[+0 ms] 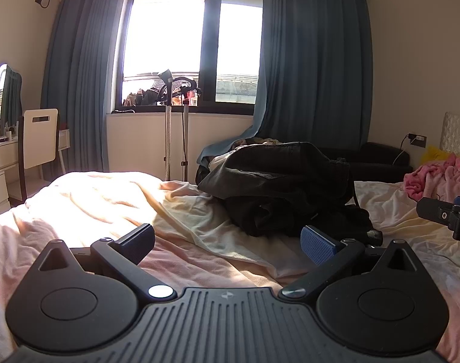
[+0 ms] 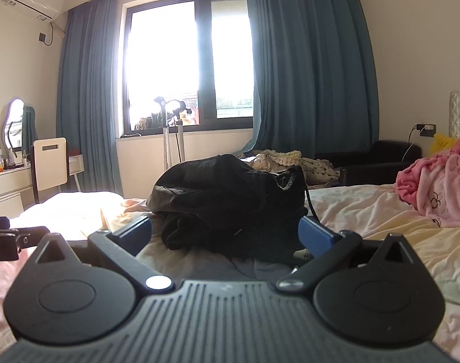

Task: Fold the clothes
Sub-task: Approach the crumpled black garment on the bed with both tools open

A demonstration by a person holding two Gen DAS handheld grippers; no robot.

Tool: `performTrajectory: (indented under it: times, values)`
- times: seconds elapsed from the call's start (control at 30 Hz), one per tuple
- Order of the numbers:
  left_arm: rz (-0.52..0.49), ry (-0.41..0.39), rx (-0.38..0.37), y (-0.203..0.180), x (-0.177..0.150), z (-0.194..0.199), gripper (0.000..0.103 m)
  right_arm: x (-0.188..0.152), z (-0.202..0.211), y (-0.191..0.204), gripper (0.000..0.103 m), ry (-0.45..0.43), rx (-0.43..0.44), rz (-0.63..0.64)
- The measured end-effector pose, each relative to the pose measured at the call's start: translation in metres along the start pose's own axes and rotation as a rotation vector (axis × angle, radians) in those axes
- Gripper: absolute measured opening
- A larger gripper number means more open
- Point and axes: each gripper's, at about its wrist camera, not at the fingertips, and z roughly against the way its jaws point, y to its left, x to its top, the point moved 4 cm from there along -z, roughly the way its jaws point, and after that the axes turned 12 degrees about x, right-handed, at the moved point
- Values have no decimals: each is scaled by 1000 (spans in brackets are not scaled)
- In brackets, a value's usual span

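Observation:
A heap of black clothes (image 1: 284,187) lies on the bed with its pale pink sheet (image 1: 115,199). My left gripper (image 1: 228,243) is open just above the sheet, to the near left of the heap, and holds nothing. In the right wrist view the same black heap (image 2: 230,199) fills the middle. My right gripper (image 2: 225,234) is open, with its blue-padded fingers on either side of the heap's near edge. The right gripper's body also shows at the right edge of the left wrist view.
A crumpled pink garment (image 2: 435,187) lies on the bed at the right. Beyond the bed stand a garment steamer (image 1: 169,121), a dark armchair (image 2: 378,160) with more laundry (image 2: 290,160), a white chair (image 1: 39,139), a desk and blue curtains.

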Motion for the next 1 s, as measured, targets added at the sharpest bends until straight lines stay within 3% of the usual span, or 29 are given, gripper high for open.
performTrajectory:
  times: [0.47,0.7,1.0]
  values:
    - [-20,-16,0,-1,3,1,103,-4,0,-3,103,20,-32,-19]
    - [-153,-53,-41,-23,12,-3,103,-3,1,-12,103,5,-71,-47]
    - [-237,-72,-95,-62,19,-28,103,-3,-4,-30,103,-1,-79,-91]
